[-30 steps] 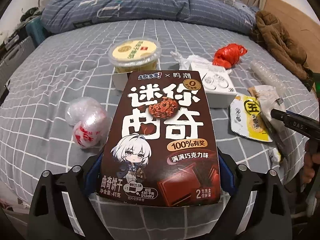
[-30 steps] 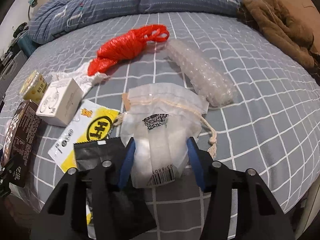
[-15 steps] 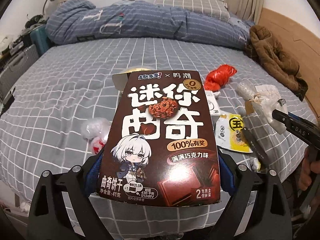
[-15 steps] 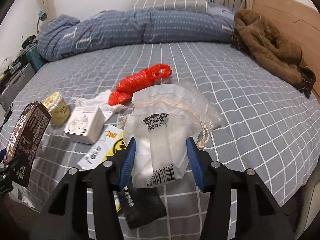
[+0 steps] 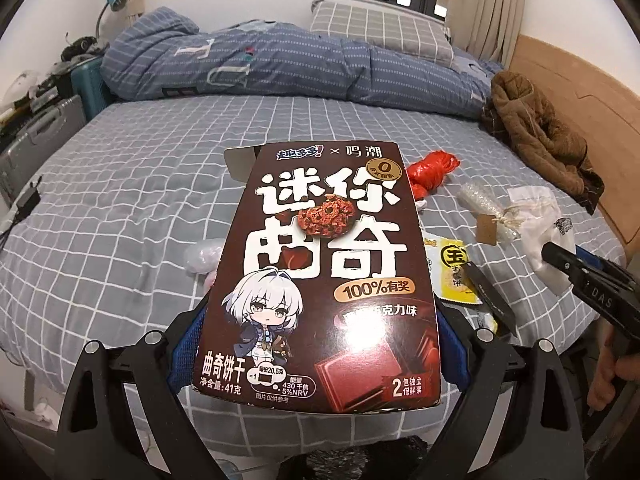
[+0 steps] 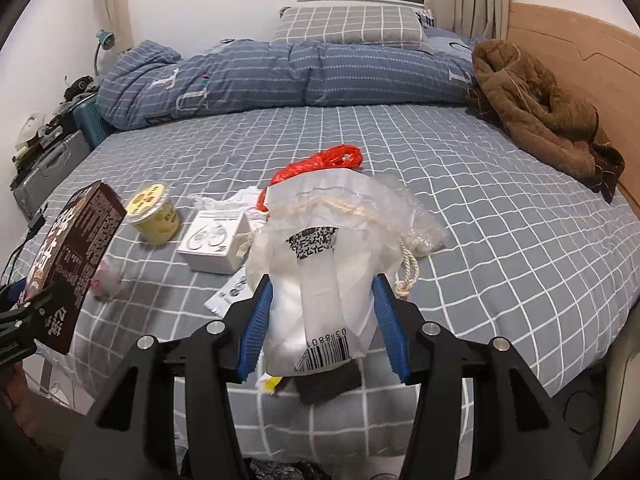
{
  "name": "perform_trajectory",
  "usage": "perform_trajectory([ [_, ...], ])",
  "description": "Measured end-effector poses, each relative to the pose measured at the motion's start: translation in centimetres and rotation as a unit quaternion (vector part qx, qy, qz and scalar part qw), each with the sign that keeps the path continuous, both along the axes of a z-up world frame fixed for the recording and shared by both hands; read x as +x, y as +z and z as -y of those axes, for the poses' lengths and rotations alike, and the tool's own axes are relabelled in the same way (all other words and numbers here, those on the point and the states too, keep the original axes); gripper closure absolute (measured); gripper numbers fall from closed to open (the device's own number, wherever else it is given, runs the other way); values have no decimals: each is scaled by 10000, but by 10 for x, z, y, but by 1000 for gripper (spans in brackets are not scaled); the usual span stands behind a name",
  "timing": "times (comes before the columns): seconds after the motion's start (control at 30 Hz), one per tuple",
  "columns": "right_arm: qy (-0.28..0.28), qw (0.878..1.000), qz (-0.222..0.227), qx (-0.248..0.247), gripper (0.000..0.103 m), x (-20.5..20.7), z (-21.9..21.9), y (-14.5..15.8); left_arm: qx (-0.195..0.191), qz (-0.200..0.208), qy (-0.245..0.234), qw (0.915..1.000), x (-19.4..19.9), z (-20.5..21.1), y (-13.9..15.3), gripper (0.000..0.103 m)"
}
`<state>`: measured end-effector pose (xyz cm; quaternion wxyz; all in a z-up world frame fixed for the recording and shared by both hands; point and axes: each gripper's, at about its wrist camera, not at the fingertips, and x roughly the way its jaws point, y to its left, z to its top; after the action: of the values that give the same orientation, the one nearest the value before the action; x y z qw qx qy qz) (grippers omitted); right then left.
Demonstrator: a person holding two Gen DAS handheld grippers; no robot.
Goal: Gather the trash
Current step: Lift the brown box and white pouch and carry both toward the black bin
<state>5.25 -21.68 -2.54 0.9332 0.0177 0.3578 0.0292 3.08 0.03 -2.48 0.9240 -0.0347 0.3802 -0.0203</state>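
My left gripper (image 5: pixel 320 344) is shut on a brown cookie box (image 5: pixel 328 264) and holds it above the bed's near edge; the box also shows in the right wrist view (image 6: pixel 72 256). My right gripper (image 6: pixel 324 320) is shut on a white plastic drawstring bag (image 6: pixel 324 256) with barcodes, lifted off the bed; the bag also shows in the left wrist view (image 5: pixel 540 224). On the bed lie a red plastic bag (image 6: pixel 320 162), a yellow cup (image 6: pixel 154 214), a white box (image 6: pixel 214 242), a yellow wrapper (image 5: pixel 454 276) and a crumpled clear wrapper (image 5: pixel 202 254).
A brown coat (image 6: pixel 540 112) lies at the right by the wooden headboard (image 6: pixel 592 60). A blue quilt (image 6: pixel 280 76) and a pillow (image 6: pixel 352 26) lie at the far end. A black trash bag (image 6: pixel 280 470) shows below the grippers. Clutter stands at the left.
Both grippers have risen and pulled back from the bed with the box and the bag; the bed items look smaller and farther, and the window and wall have come into view.
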Motion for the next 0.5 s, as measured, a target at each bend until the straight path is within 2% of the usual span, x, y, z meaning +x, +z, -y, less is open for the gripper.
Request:
perform_trajectory([
  [0.5,399,9990,200,6,55,-55,-42,19,-19,-39,135,9999,-53,-7,0,13],
])
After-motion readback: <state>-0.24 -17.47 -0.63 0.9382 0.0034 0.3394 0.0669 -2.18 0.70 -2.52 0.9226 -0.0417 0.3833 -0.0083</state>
